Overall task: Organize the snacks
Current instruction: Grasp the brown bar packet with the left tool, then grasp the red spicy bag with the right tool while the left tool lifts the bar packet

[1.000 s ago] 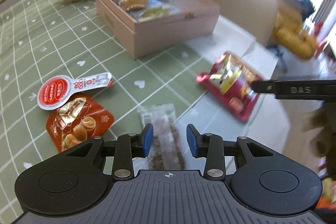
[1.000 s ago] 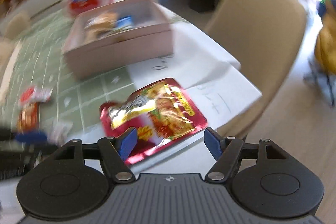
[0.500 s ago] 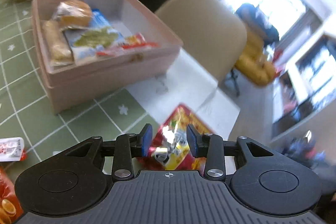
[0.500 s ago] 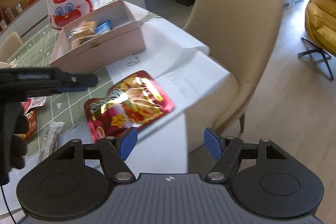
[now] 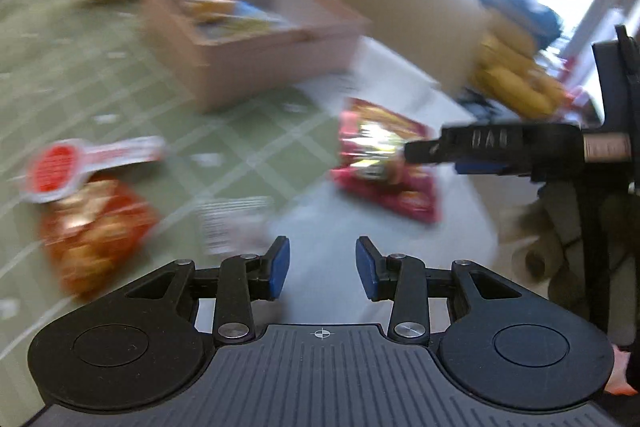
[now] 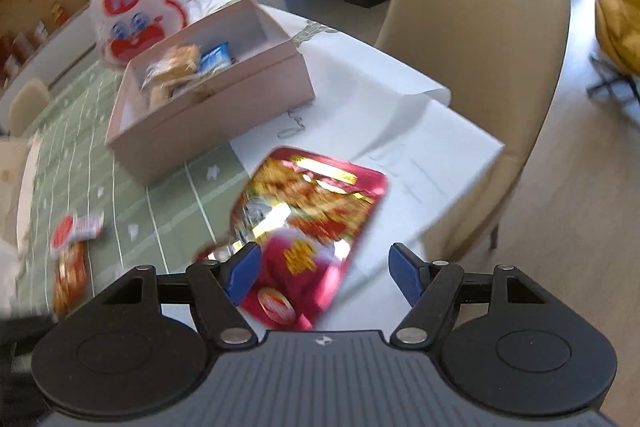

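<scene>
I judge the pick-up step in hand: my right gripper (image 6: 324,273), jaws parted and empty, hangs over the red snack pouch (image 6: 308,227) lying on the worktop near the pink box (image 6: 224,123), left gripper (image 5: 322,263) likewise empty; next, lower and close.

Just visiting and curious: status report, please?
Both hand-held grippers open, left, right, nothing held. Red snack bag flat on table, under right. Box beyond, path unobstructed.
</scene>
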`<action>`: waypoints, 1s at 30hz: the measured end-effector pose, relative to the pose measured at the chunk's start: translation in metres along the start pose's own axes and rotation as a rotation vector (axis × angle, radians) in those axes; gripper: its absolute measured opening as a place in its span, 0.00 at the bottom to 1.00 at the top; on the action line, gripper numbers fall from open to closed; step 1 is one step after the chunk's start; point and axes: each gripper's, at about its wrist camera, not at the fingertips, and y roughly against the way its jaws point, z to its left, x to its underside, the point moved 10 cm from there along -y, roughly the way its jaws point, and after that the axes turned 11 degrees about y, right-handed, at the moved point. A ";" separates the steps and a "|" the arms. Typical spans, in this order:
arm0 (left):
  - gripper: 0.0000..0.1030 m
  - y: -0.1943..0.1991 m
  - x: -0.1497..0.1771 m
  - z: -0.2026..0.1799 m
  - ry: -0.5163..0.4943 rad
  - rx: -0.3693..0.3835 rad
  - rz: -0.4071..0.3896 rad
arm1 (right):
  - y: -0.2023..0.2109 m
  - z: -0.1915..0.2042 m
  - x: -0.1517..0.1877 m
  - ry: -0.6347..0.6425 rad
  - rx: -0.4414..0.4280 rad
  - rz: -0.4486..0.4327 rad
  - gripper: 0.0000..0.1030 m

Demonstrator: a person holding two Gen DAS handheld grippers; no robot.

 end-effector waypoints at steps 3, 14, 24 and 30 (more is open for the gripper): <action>0.40 0.012 0.000 0.027 0.071 -0.061 -0.018 | -0.022 0.005 -0.011 -0.112 -0.012 0.012 0.81; 0.40 0.019 0.009 0.043 0.137 -0.061 -0.038 | -0.040 0.078 0.009 0.314 0.065 0.034 0.88; 0.42 -0.006 0.008 0.030 0.030 -0.105 0.000 | -0.013 0.076 0.048 0.392 0.016 0.001 0.95; 0.42 -0.006 0.008 0.029 0.027 -0.105 0.003 | -0.011 0.071 0.051 0.388 0.018 -0.018 1.00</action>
